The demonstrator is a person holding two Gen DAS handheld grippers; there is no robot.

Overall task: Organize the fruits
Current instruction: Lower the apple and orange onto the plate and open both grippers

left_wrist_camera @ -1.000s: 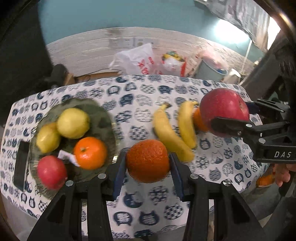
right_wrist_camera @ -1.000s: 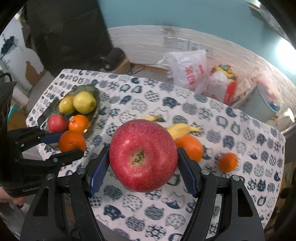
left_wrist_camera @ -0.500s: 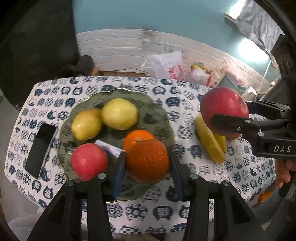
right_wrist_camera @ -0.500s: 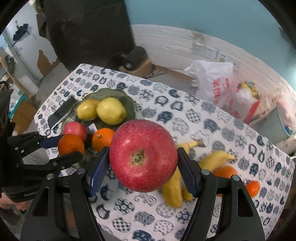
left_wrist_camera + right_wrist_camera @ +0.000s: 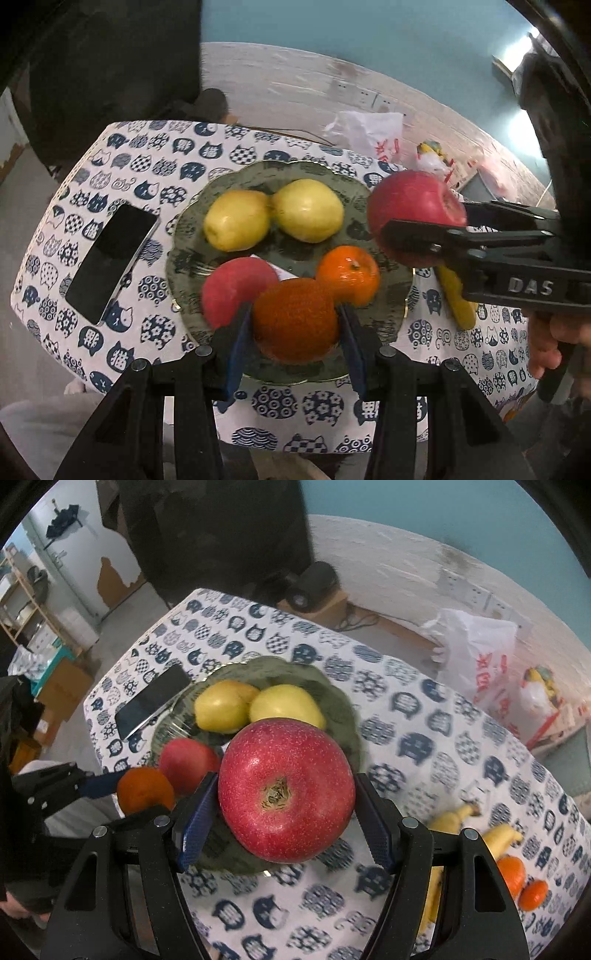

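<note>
So both grippers are loaded up right over the green plate: the left gripper is pinching a dark orange above the near side of the plate, and the right gripper is clamped around a big red apple hanging over the plate's right part. The plate is getting crowded, it already has 2 yellow-green pears, 1 smaller red apple and 1 bright orange on it, plus a bit of white paper wedged between them, so the open spots are the near edge and the right side. A black phone lies flat on the cat-print tablecloth just left of the plate, apart from it. The left wrist view only catches a sliver of banana behind the right gripper, while the right wrist view shows 2 bananas and 2 more oranges way off at the right end of the table. That view also shows a white plastic bag on the floor behind the table and a black speaker-looking thing on a box
</note>
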